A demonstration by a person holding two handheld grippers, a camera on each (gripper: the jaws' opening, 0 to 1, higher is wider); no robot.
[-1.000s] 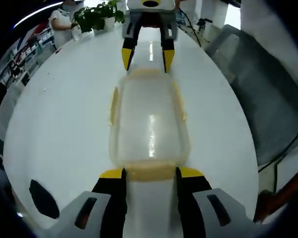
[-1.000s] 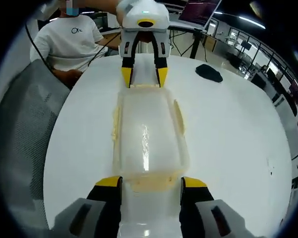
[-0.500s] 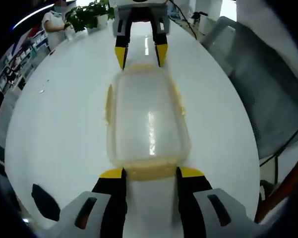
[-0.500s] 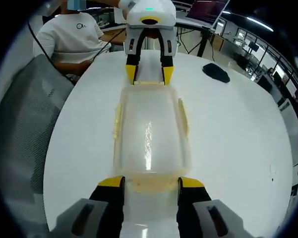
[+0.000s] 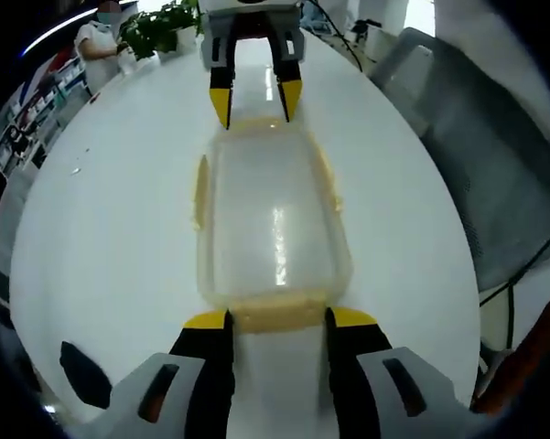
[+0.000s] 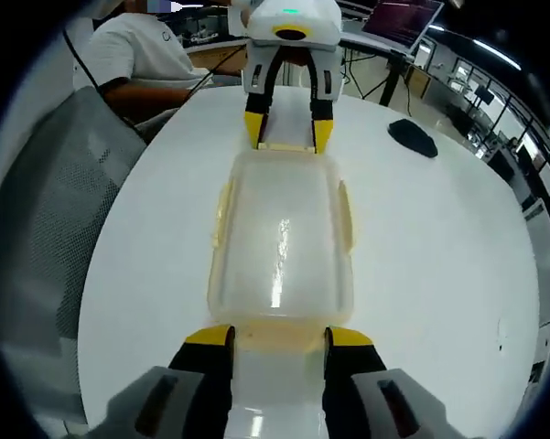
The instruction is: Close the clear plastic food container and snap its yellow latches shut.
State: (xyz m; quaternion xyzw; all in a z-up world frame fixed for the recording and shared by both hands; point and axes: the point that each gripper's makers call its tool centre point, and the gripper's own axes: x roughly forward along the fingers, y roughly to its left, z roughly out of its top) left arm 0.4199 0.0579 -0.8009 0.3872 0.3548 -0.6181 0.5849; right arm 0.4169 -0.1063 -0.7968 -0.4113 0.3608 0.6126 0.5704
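The clear plastic container lies lengthwise on the white table with its lid on. My left gripper is open at the near end, its yellow tips on either side of the yellow end latch. The right gripper stands open at the far end latch. In the right gripper view the same container runs from my right gripper, open around its end latch, to the left gripper opposite. Yellow side latches lie along the long edges.
A grey mesh chair stands close to the table's edge. A potted plant and a person are at the far end. Another person in a white shirt sits behind the table. Small dark objects lie on the table.
Both views have shifted a little, so the opposite gripper sits higher in each. The container has stayed put and both grippers remain at its end latches.
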